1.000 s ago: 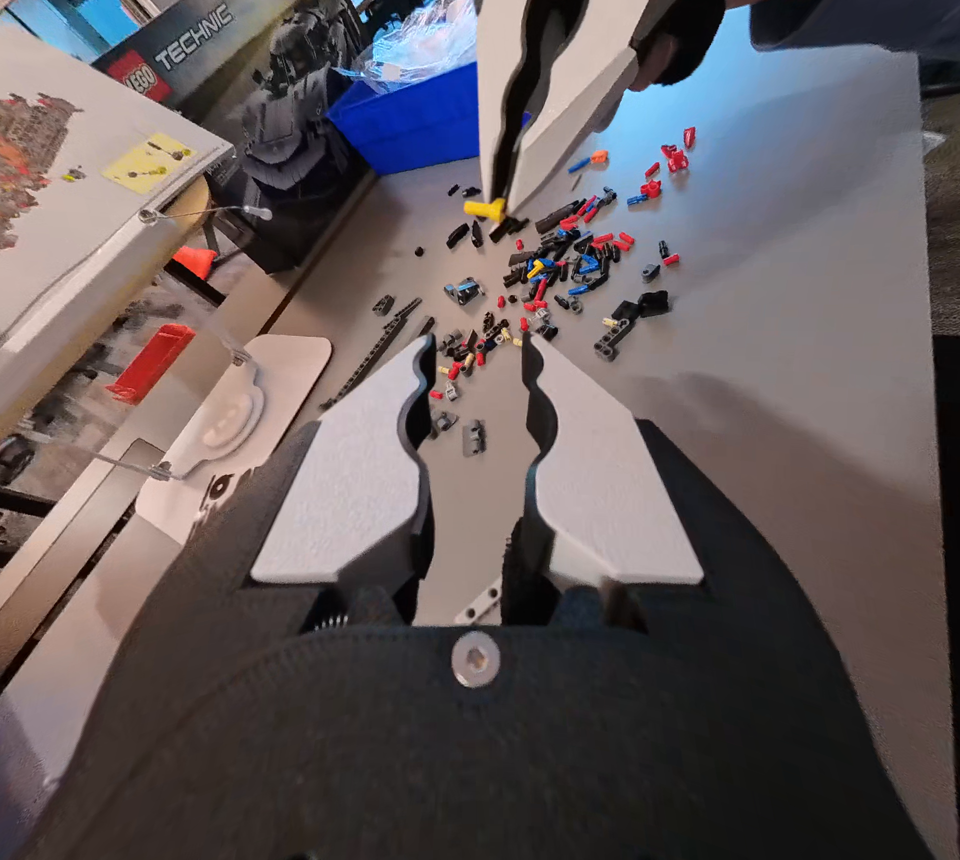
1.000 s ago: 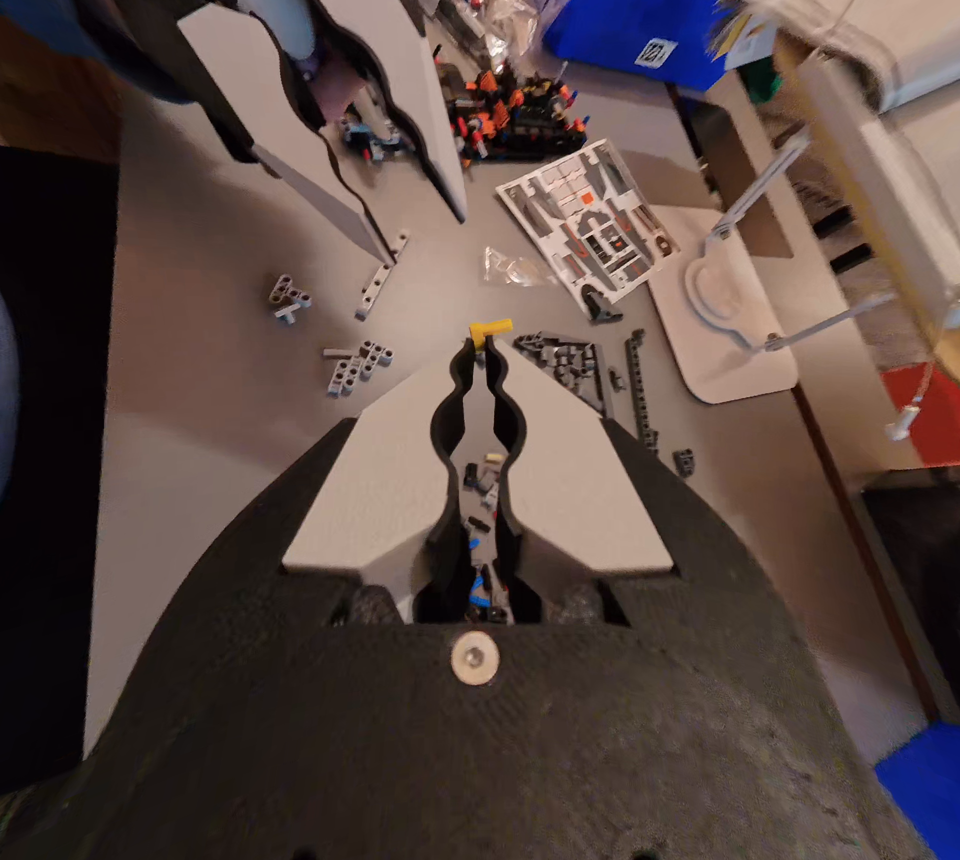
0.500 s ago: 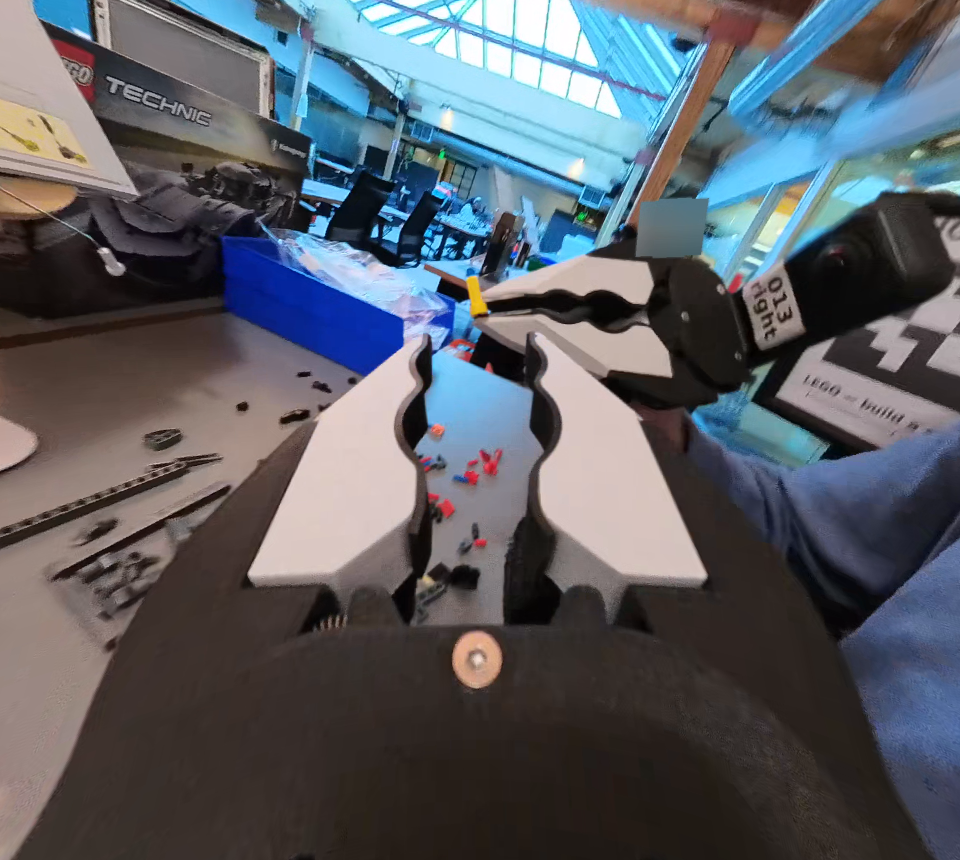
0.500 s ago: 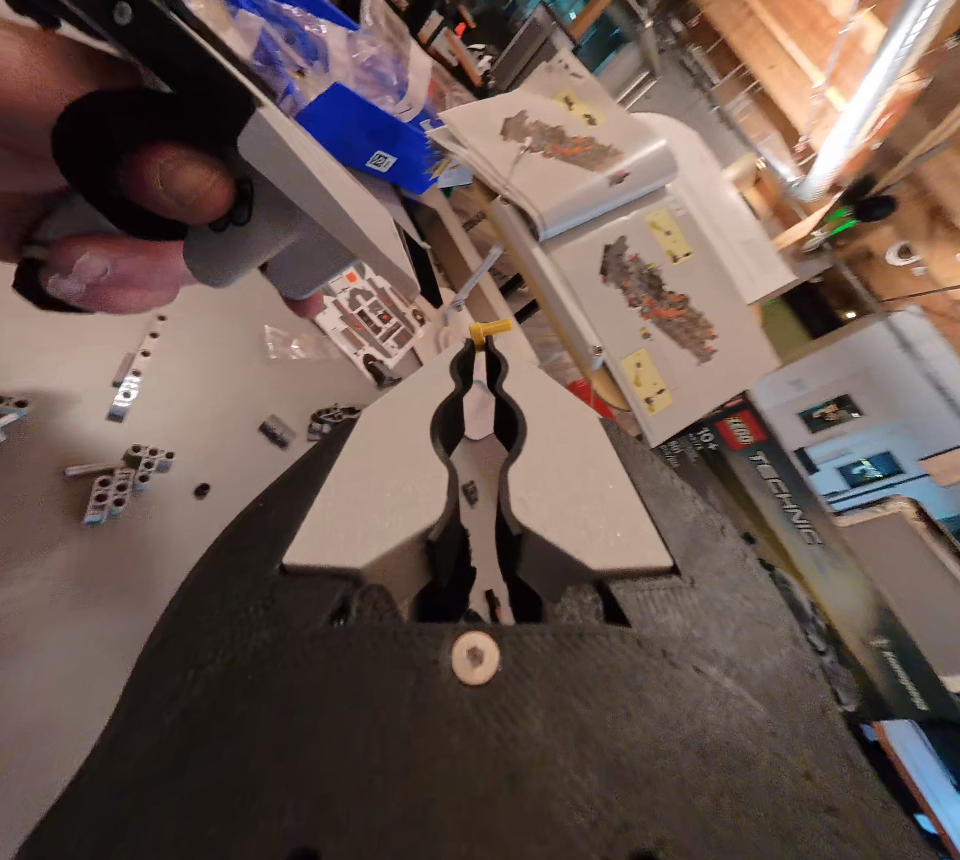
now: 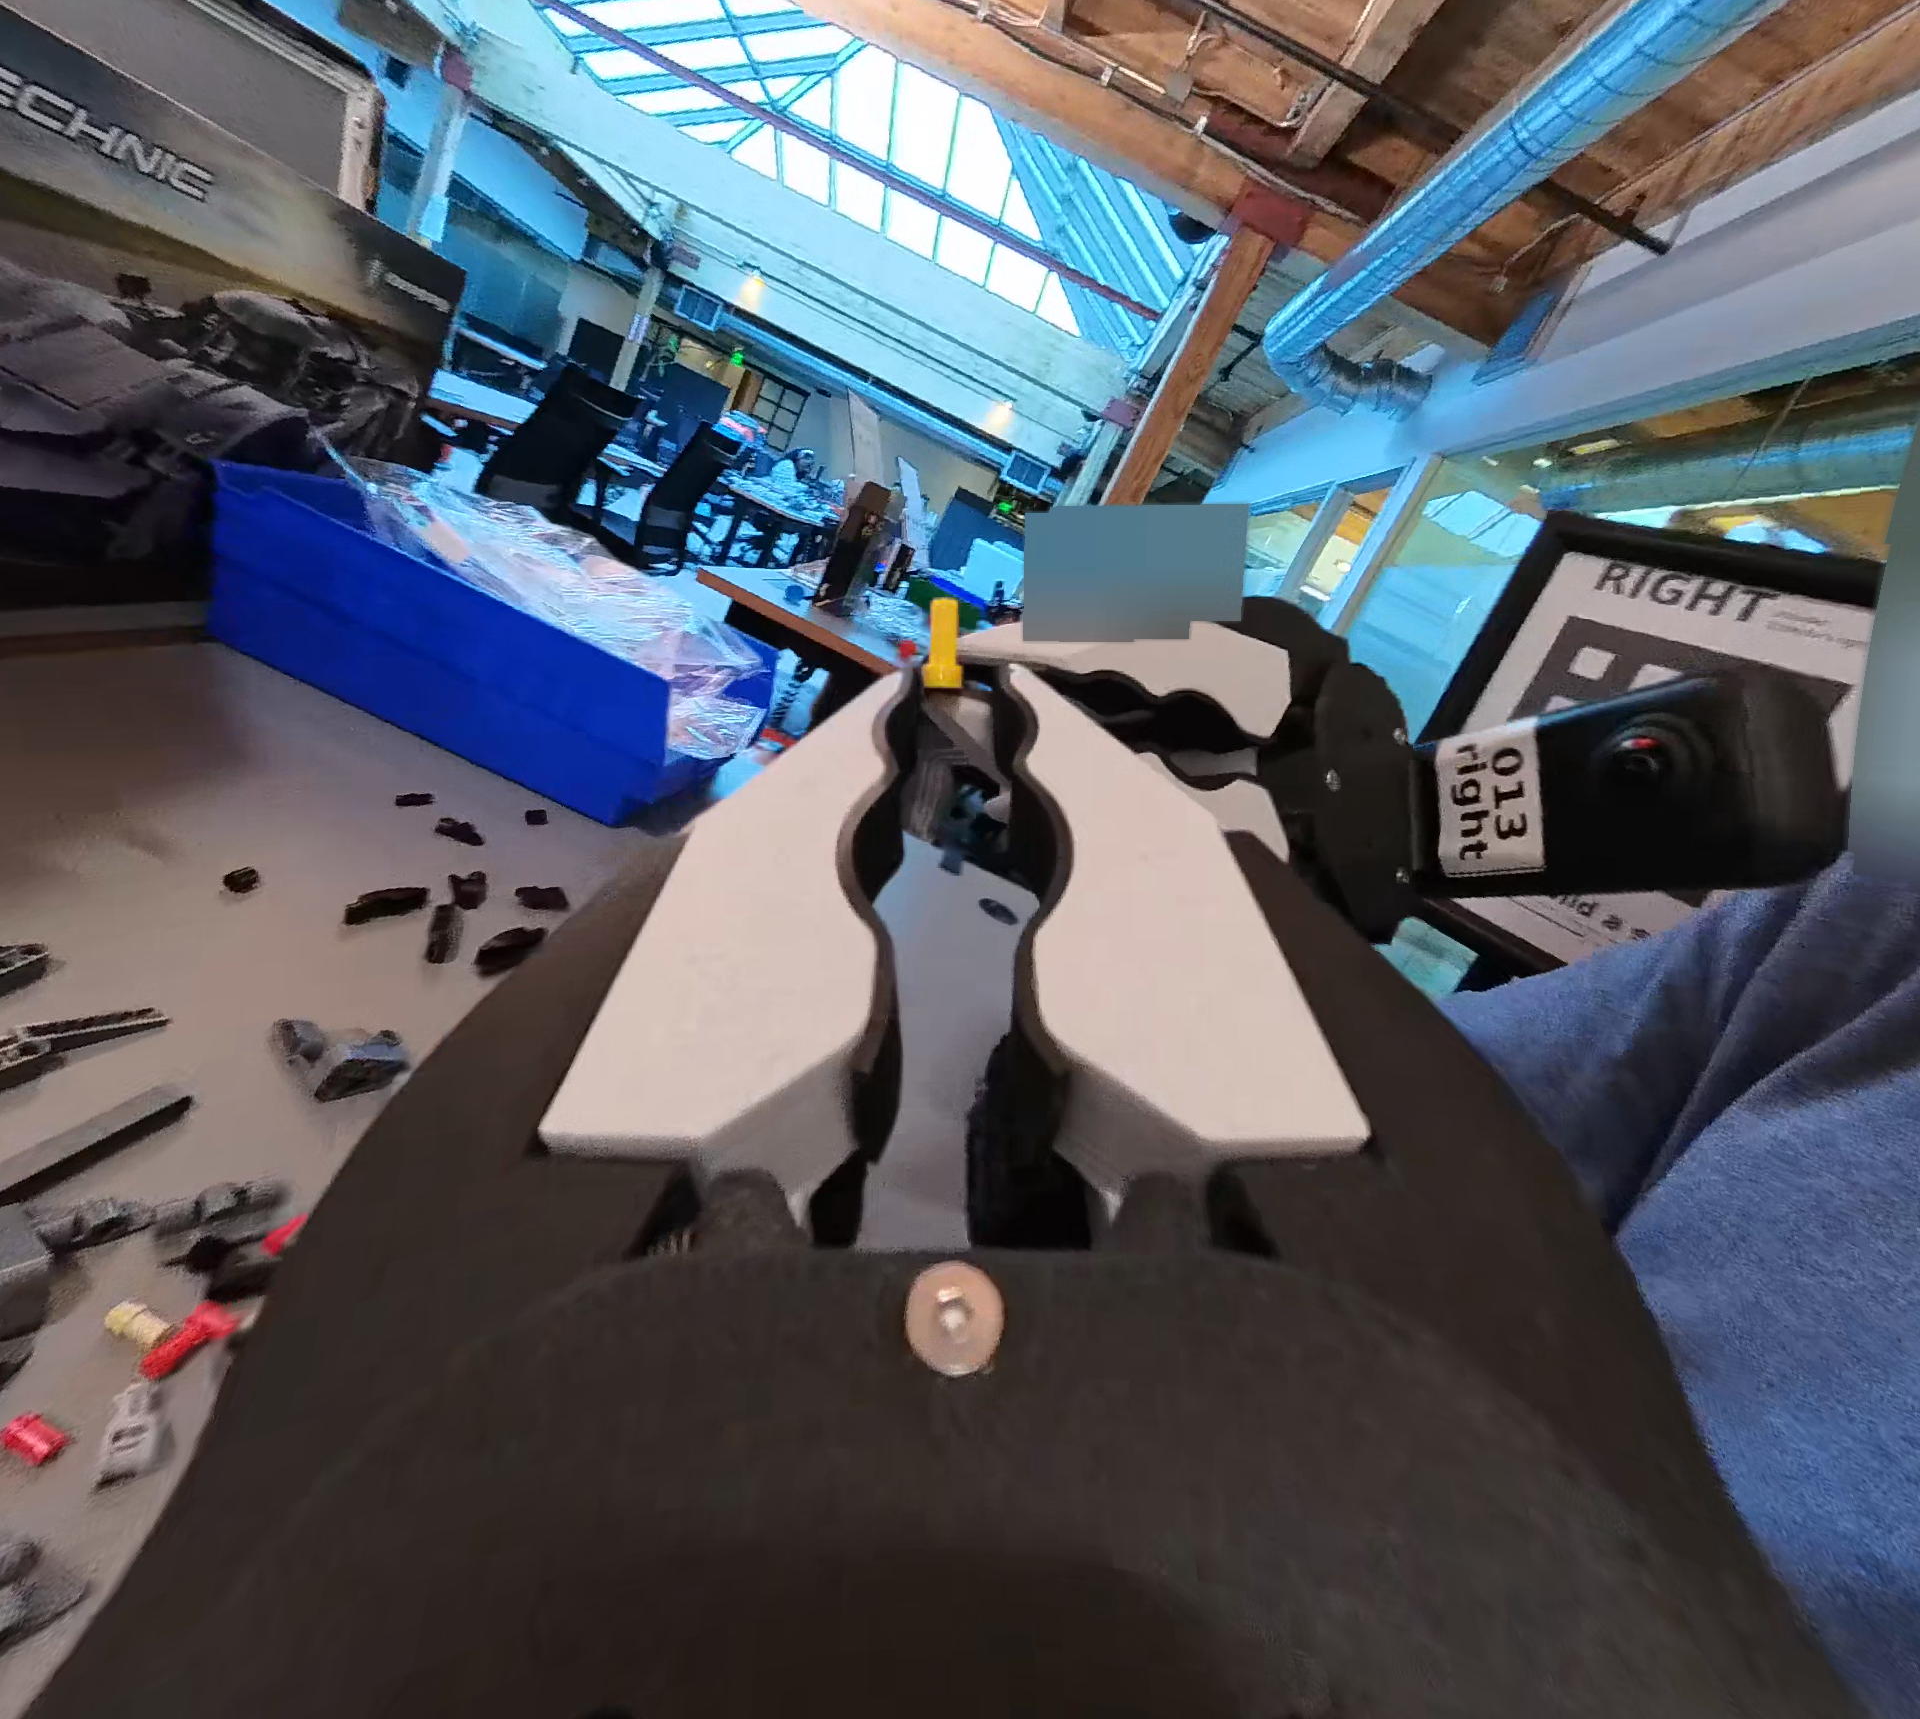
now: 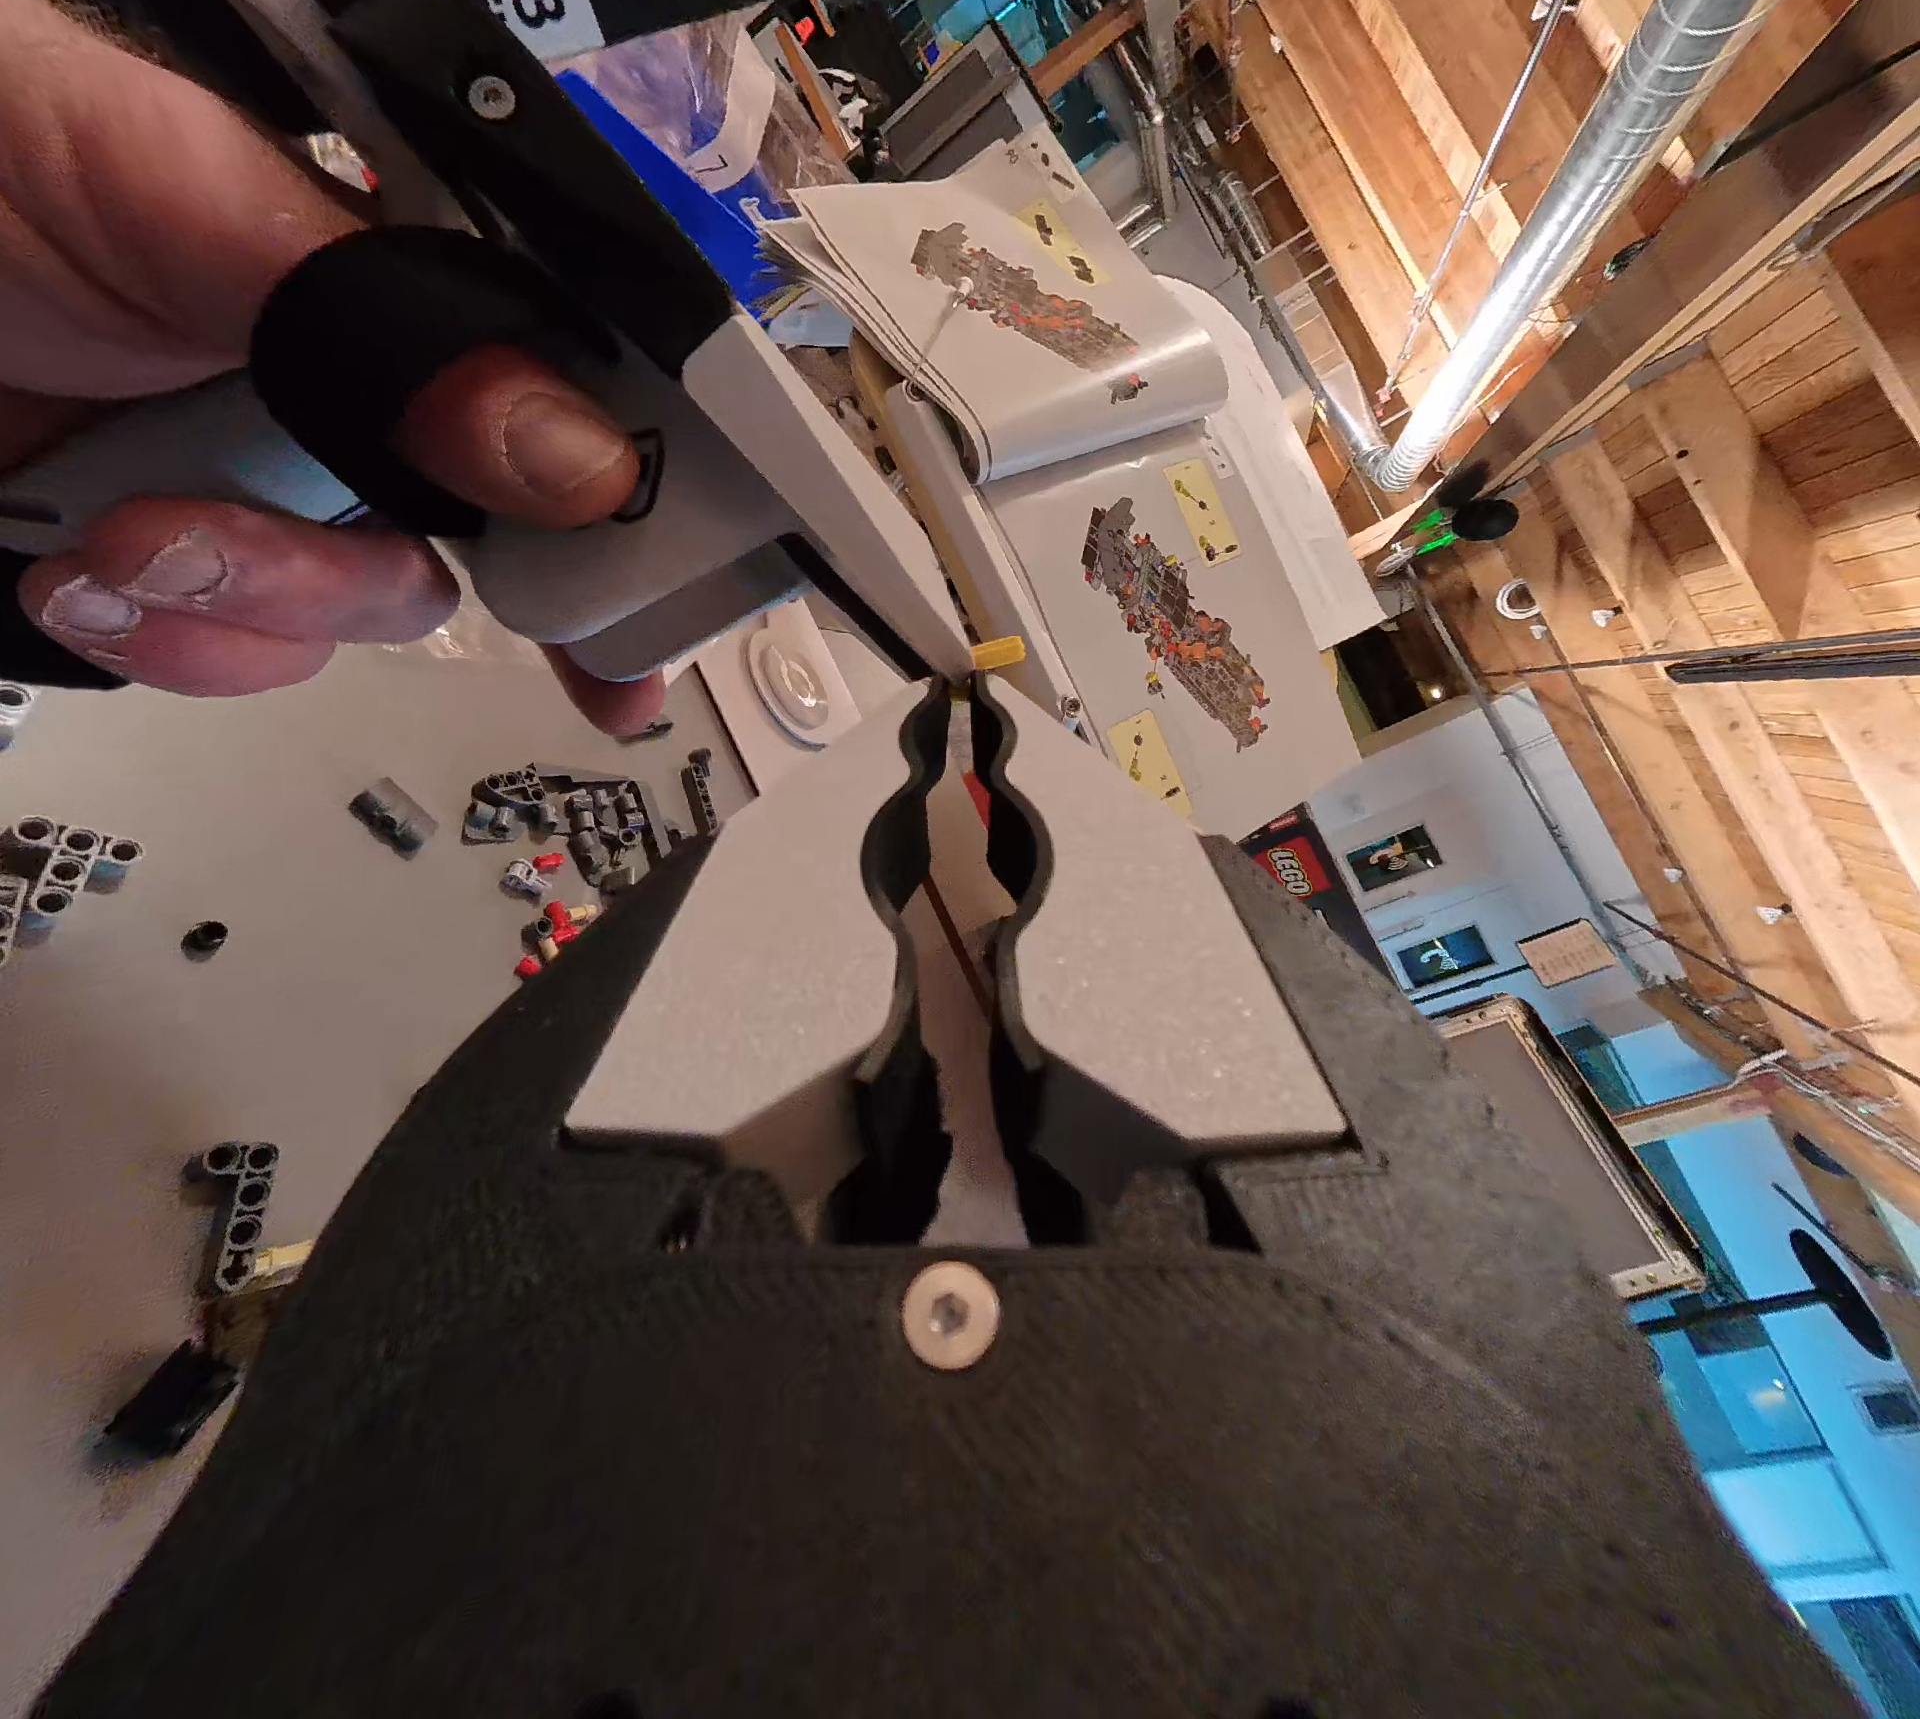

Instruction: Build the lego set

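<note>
From my seat, daylight pours through the skylight [image 5: 862,111], bright and bluish. Wide-angle bending curves every edge. Small pieces [image 5: 208,1222] at the left blur; wooden beams [image 6: 1558,319] glow warm.

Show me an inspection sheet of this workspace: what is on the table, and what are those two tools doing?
Surface: grey table, strewn with parts.
Job's things: yellow peg held up in the air; loose pieces, mostly black, grey and red; open instruction booklet; set box.
Clutter: blue bin holding clear plastic bags.
Grippers: left hand-held gripper and right hand-held gripper meet tip to tip, and both appear shut on the yellow peg.
Cables: nothing seen.
Surroundings: open office with chairs, wooden ceiling beams, a silver duct and a skylight.
</note>
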{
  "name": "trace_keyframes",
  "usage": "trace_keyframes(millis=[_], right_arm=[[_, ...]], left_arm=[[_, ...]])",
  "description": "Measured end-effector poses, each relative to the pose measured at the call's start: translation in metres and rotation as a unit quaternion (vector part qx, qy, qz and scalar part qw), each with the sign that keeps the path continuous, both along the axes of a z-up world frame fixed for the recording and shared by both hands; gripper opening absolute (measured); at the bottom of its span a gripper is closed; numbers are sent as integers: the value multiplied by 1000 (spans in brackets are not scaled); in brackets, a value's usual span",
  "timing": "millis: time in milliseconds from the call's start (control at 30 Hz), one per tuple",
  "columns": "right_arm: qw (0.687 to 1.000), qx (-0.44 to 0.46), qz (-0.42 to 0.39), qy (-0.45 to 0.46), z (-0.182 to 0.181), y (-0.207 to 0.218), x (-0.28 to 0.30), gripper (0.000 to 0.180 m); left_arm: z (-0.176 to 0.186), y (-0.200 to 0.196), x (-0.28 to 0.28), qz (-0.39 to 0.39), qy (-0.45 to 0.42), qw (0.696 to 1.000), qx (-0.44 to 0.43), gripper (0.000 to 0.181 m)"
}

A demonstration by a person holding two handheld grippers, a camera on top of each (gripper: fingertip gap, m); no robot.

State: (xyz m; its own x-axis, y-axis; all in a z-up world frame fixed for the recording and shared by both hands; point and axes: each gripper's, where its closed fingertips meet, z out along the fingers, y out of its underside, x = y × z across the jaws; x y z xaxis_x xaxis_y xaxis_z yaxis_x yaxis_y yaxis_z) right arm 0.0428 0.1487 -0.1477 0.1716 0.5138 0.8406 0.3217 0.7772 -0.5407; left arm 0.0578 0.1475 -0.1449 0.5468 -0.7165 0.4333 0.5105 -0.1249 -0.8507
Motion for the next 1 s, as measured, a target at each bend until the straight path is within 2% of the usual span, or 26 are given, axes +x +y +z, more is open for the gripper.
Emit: trace_keyframes(millis=[67, 300, 467, 733, 867, 1000], right_arm=[[1000, 12, 0, 2, 0, -1, 0, 1], [999, 31, 5, 6, 3, -1, 1, 2], [1000, 19, 20, 5, 6, -4, 5, 16], [989, -138, 13, -54, -3, 45, 44, 14], [965, -227, -9, -130, -32, 75, 69, 11], [920, -333, -3, -205, -76, 91, 87, 10]], left_arm=[[0, 1, -1, -11, -15, 1000, -1, 6], [1, 3, -4, -17, -20, 1000, 5, 5], [-1, 4, -16, 1, 2, 1000, -12, 5], [-17, -5, -32, -9, 139, 988, -60, 6], [-42, -23, -34, -17, 218, 971, -93, 6], [-71, -40, -38, -7, 263, 957, -119, 5]])
